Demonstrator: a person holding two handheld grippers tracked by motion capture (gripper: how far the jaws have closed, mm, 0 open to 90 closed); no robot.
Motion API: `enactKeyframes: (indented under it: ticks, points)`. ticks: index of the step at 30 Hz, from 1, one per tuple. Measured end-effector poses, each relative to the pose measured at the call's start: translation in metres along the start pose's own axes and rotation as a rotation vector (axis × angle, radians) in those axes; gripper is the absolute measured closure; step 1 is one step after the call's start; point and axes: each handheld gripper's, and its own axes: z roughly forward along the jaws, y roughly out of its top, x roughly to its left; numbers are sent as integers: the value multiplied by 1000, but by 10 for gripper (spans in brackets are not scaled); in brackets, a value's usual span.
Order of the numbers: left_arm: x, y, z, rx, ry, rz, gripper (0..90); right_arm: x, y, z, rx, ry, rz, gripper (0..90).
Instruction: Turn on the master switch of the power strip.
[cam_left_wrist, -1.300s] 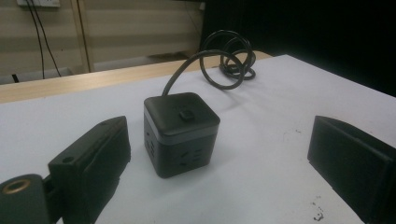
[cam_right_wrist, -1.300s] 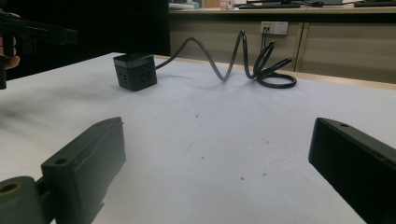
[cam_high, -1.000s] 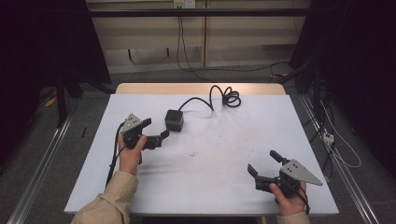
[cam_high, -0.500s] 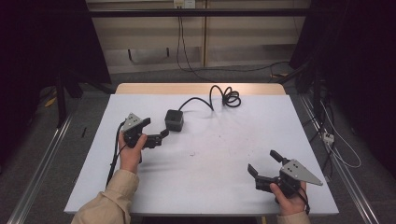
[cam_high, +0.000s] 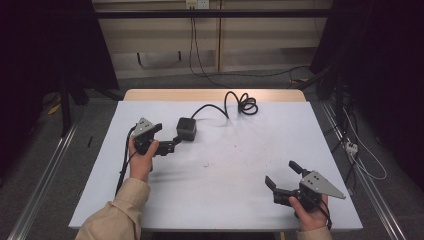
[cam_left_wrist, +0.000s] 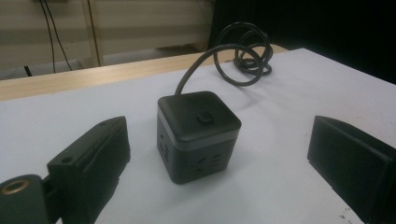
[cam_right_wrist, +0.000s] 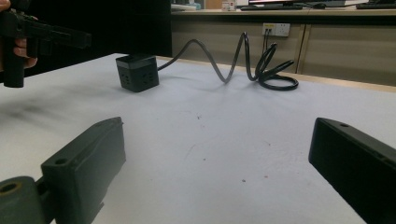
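High view, socket cube: you see a dark cube (cam_high: 186, 128) on the white desk (cam_high: 225, 195), left of centre toward the far edge, just beside the tip of your left gripper (cam_high: 169, 142).
High view, cable: a black round cable (cam_high: 240, 103) runs from the cube to a loose coil near the desk's far edge.
High view, right gripper: your right gripper (cam_high: 282, 179) sits near the right front corner, well apart from the cube, fingers released.
Left gripper view, cube: matte rounded top with a small square button, a pale band beneath, and socket slots on two faces.
Left gripper view, fingers: released, spread either side of the cube, not touching it.
Right gripper view, desk: faint specks and scuffs show on the surface; the cube stands far off at left.
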Motion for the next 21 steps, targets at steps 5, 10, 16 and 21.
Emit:
enactKeyframes:
  ticks: [5,10,16,21]
  points:
    - [1,0,2,4,1,6,54,1,0,0,1,3,-2,32]
    - [0,-1,3,6,1,8,54,1,0,0,1,6,-1,32]
    - [1,0,3,-1,-2,8,48,1,0,1,1,8,-3,33]
    - [1,-1,5,0,3,-2,47,1,0,1,1,7,-3,33]
